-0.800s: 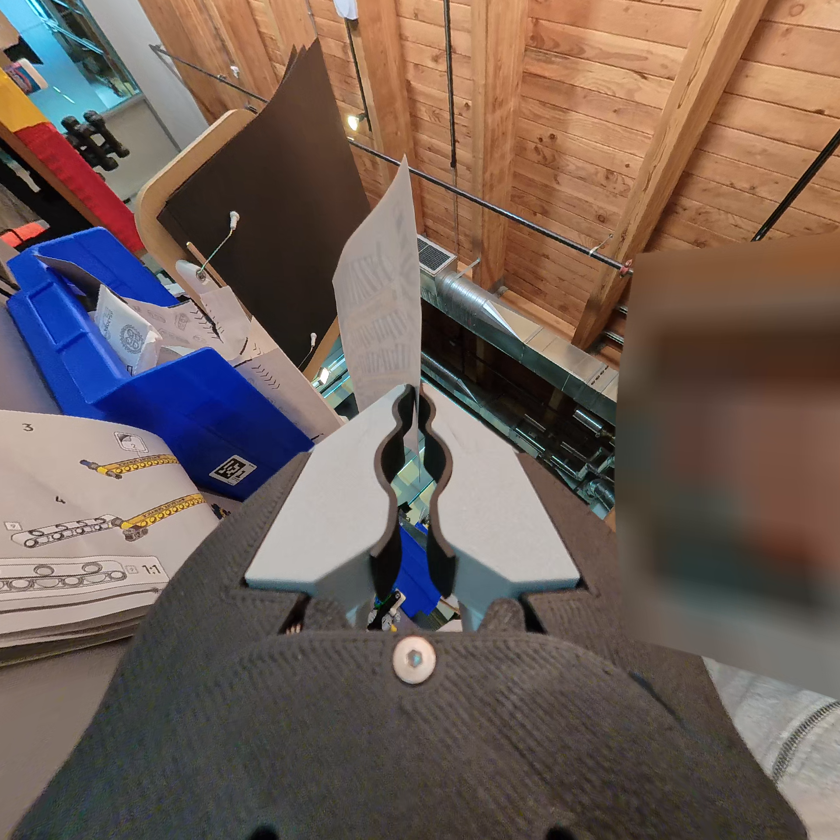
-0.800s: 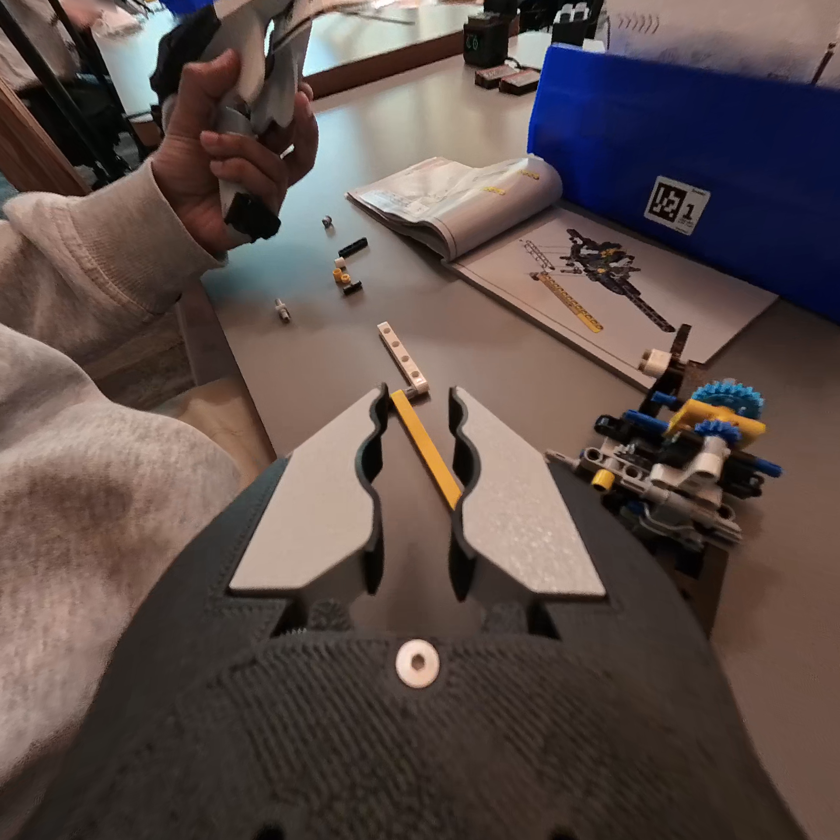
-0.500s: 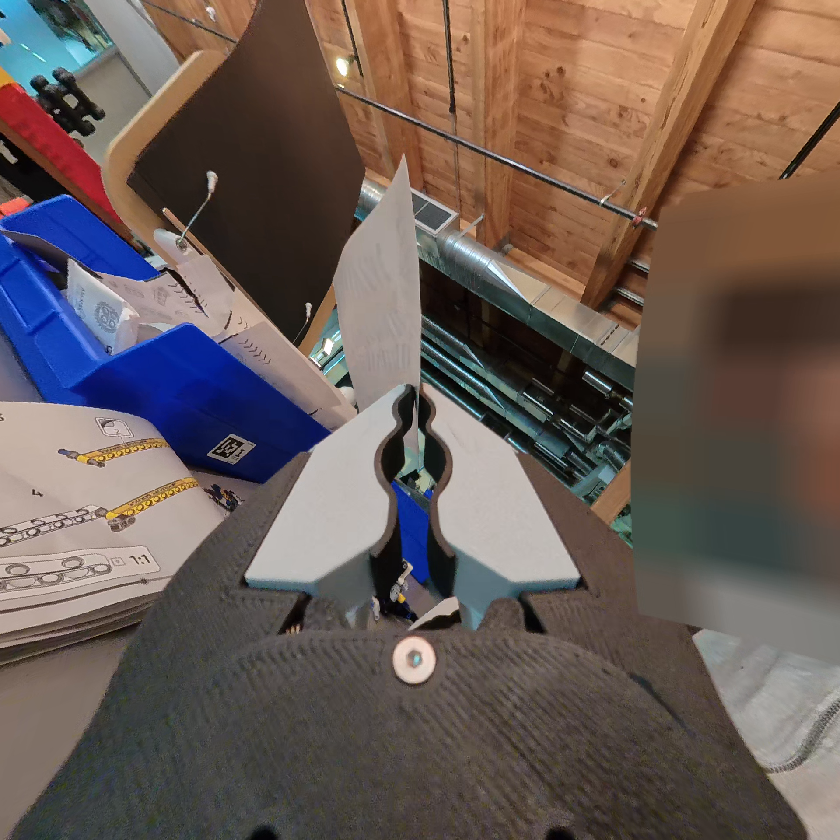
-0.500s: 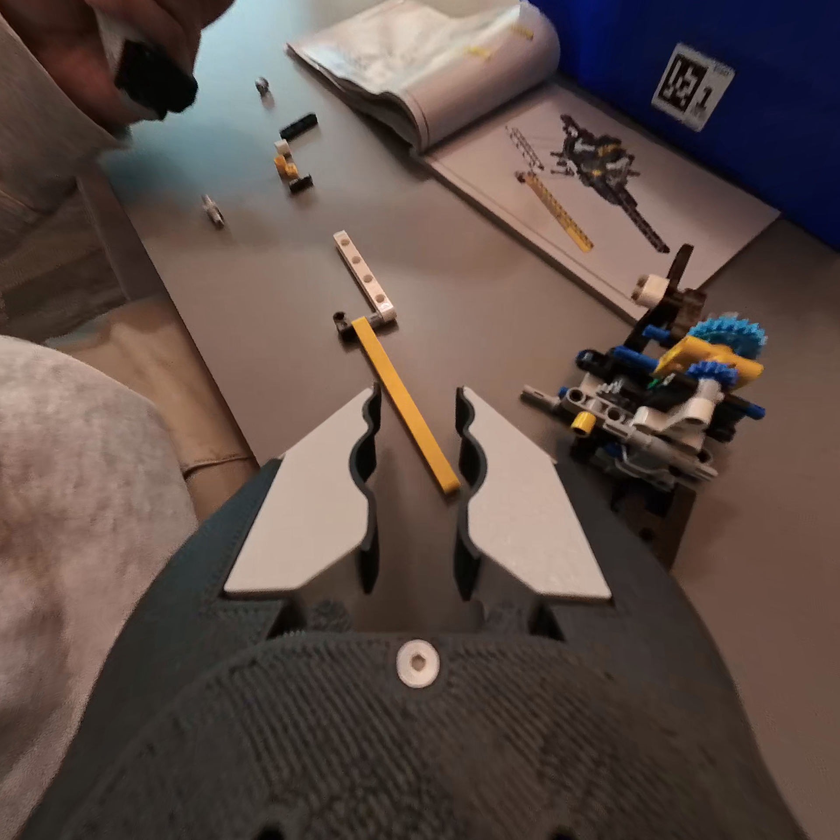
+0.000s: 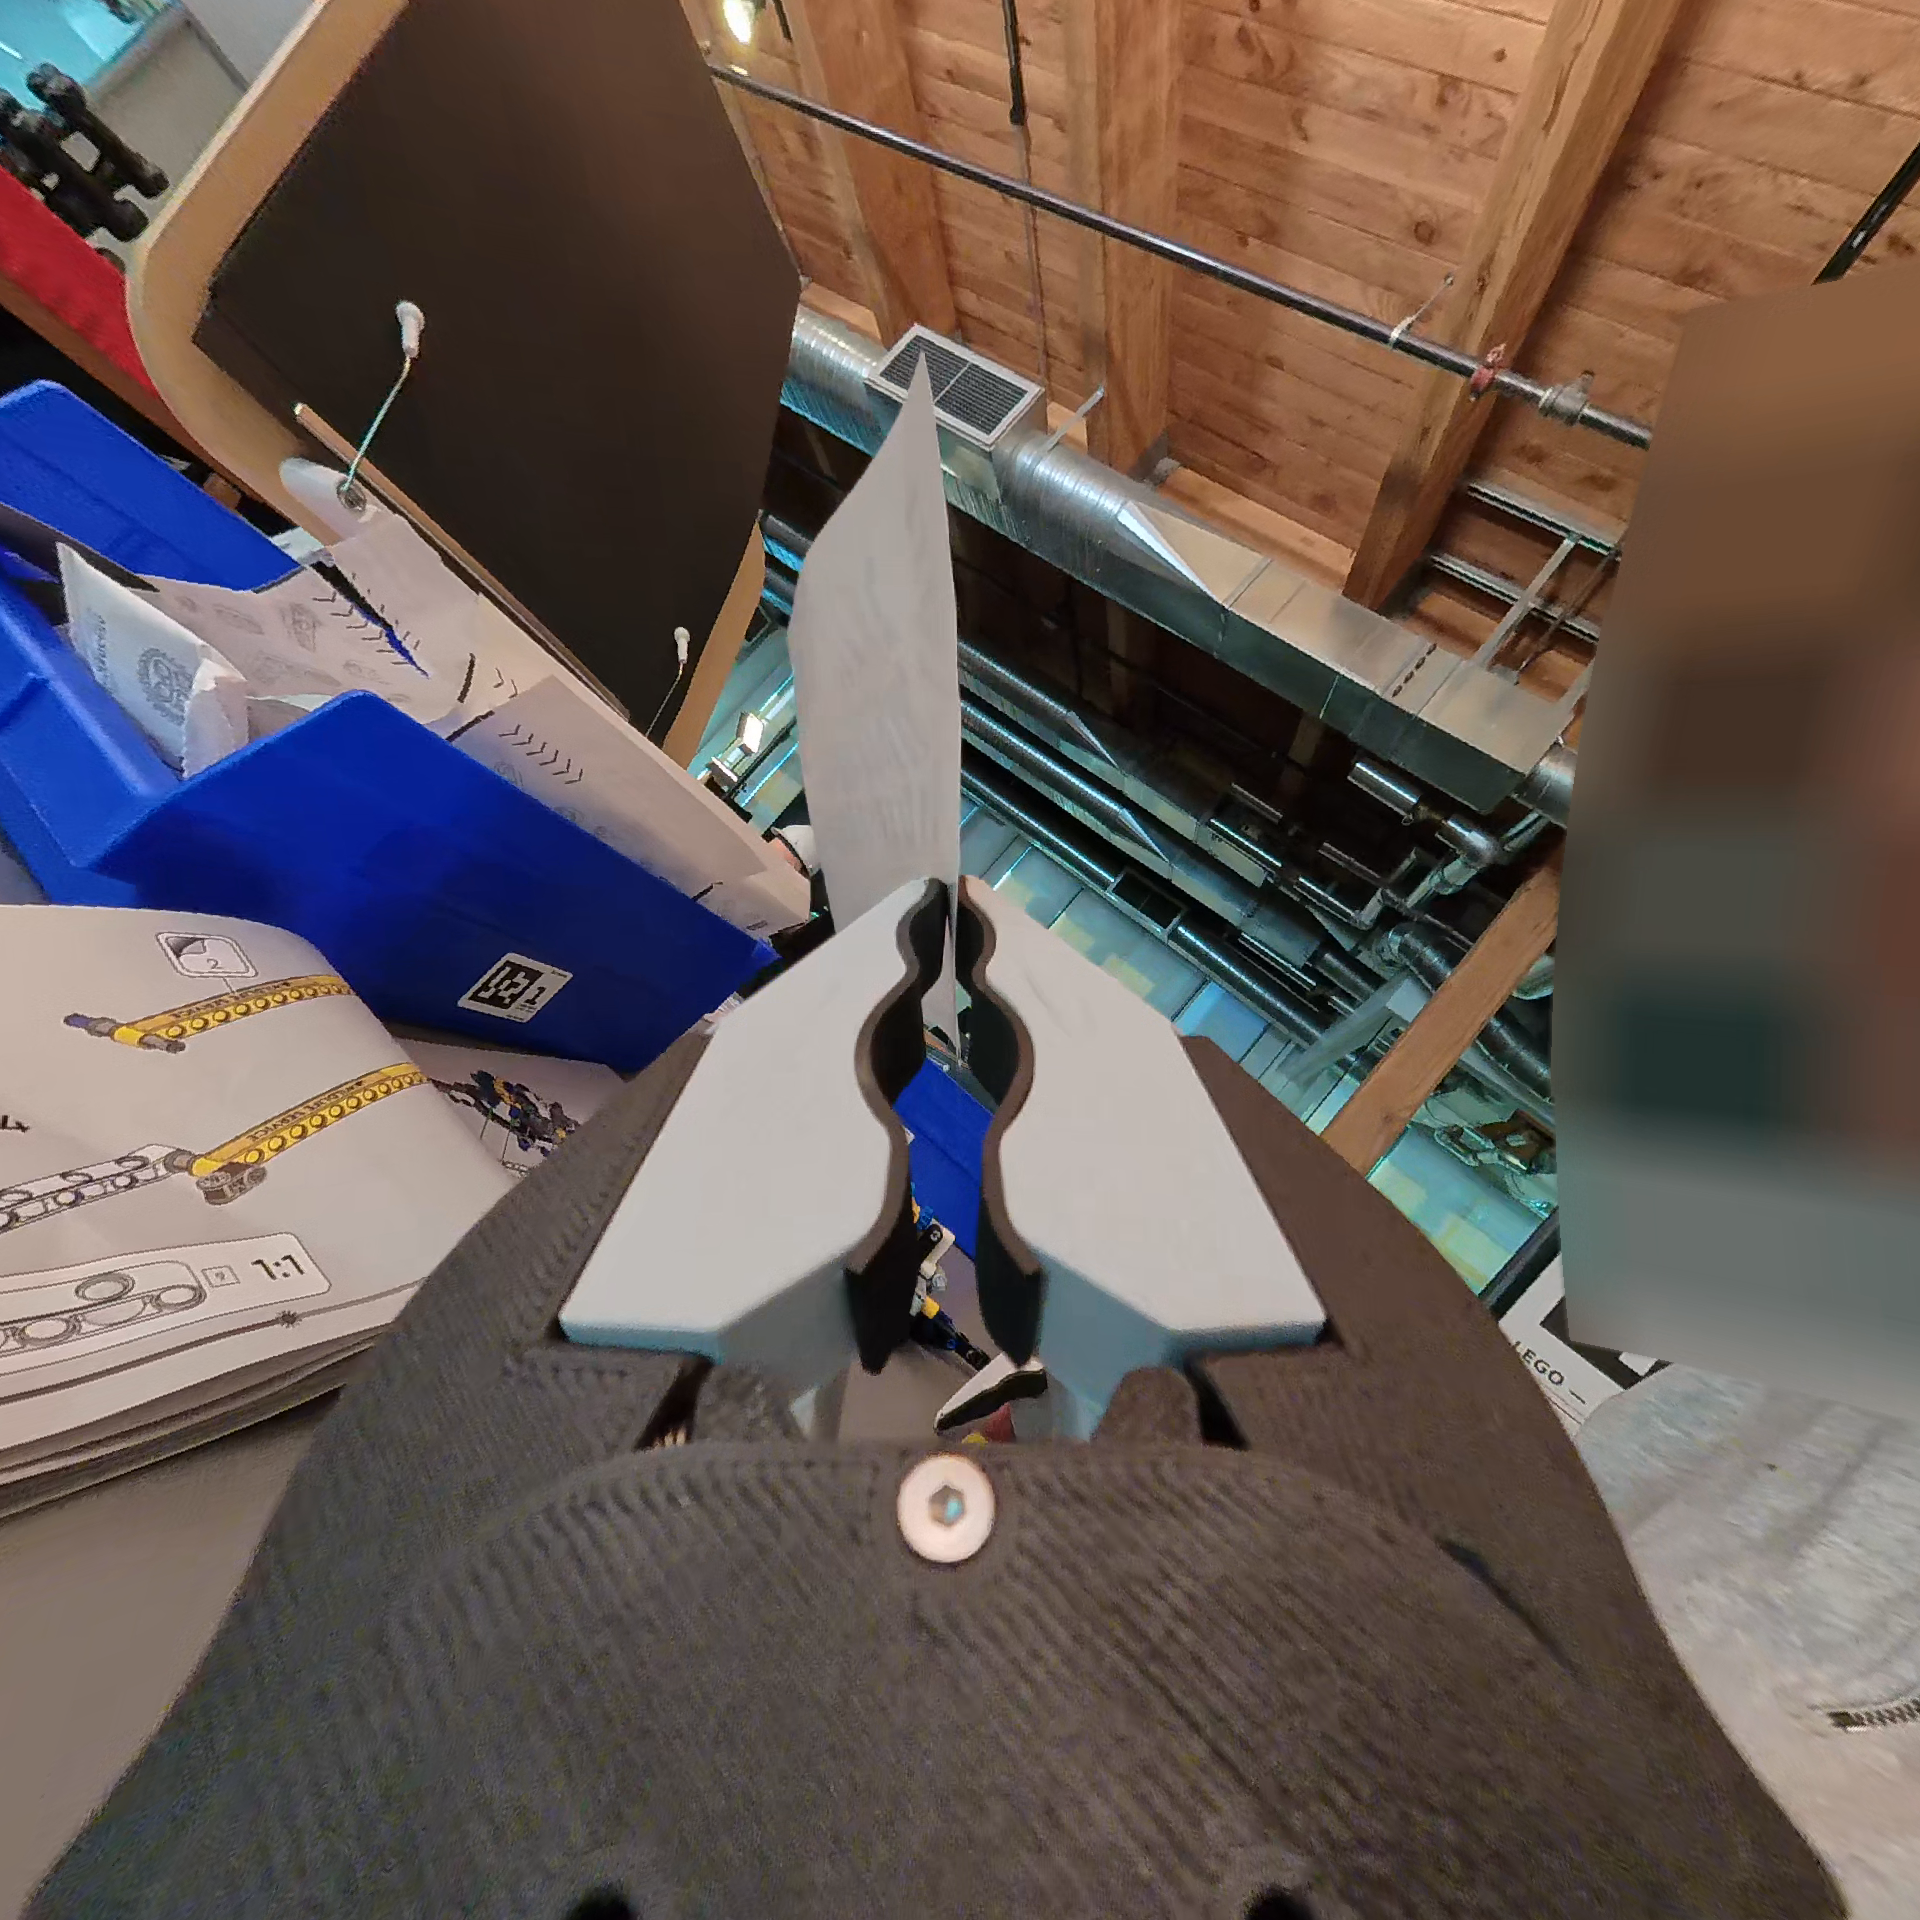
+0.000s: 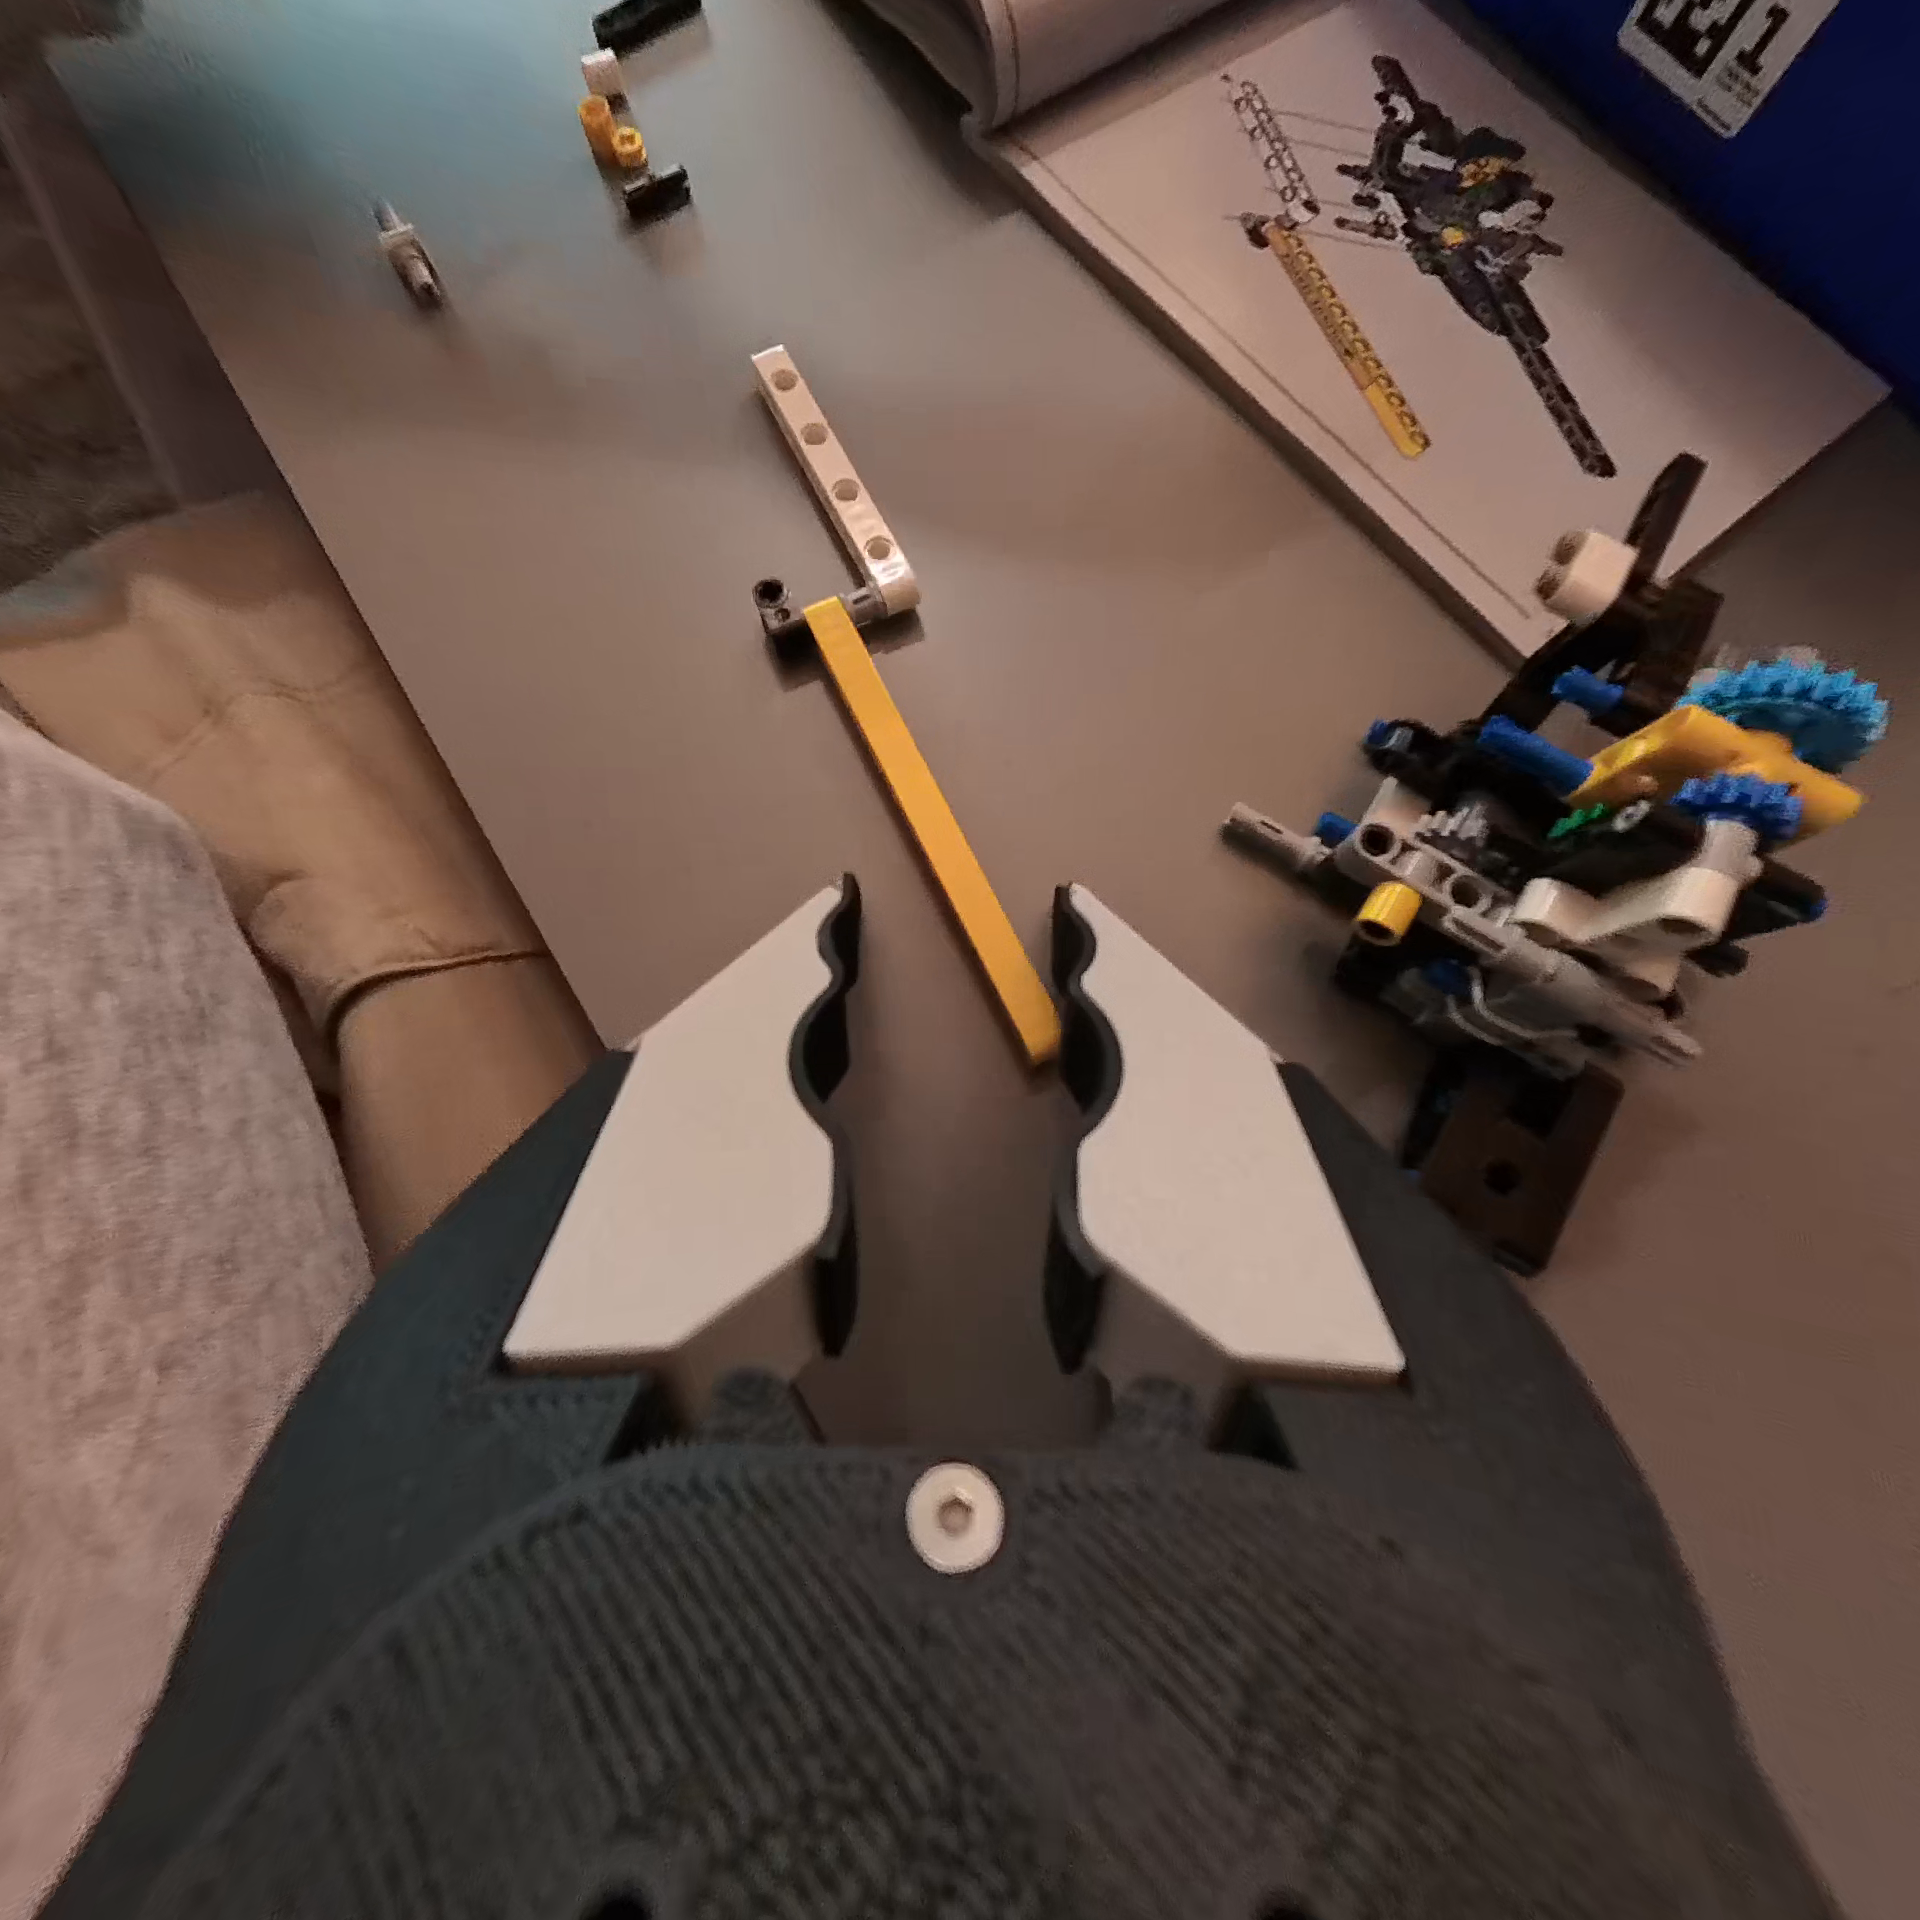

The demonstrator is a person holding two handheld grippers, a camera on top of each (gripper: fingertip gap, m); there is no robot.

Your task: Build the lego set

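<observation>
My left gripper (image 5: 943, 894) points up toward the ceiling and is shut on a white paper bag (image 5: 878, 665) that stands up from its tips. My right gripper (image 6: 954, 891) is open and empty above the grey table (image 6: 582, 499). A long yellow beam (image 6: 930, 821) lies on the table with its near end between the right fingertips. Its far end joins a white beam (image 6: 831, 478) through a small dark connector (image 6: 774, 605). A partly built lego model (image 6: 1569, 862) with blue gears stands to the right.
An open instruction booklet (image 6: 1382, 260) lies at the back right, also seen in the left wrist view (image 5: 187, 1143). A blue bin (image 5: 343, 831) holding paper bags stands behind it. Small loose pieces (image 6: 623, 135) and a pin (image 6: 410, 249) lie far left. A person's grey sleeve (image 6: 114, 1143) is at left. Left tips to right tips: about 30 centimetres.
My right gripper has tilted down and drawn back, so the yellow beam now reaches out beyond the fingertips. The left gripper has swung slightly, still shut on the paper bag.
</observation>
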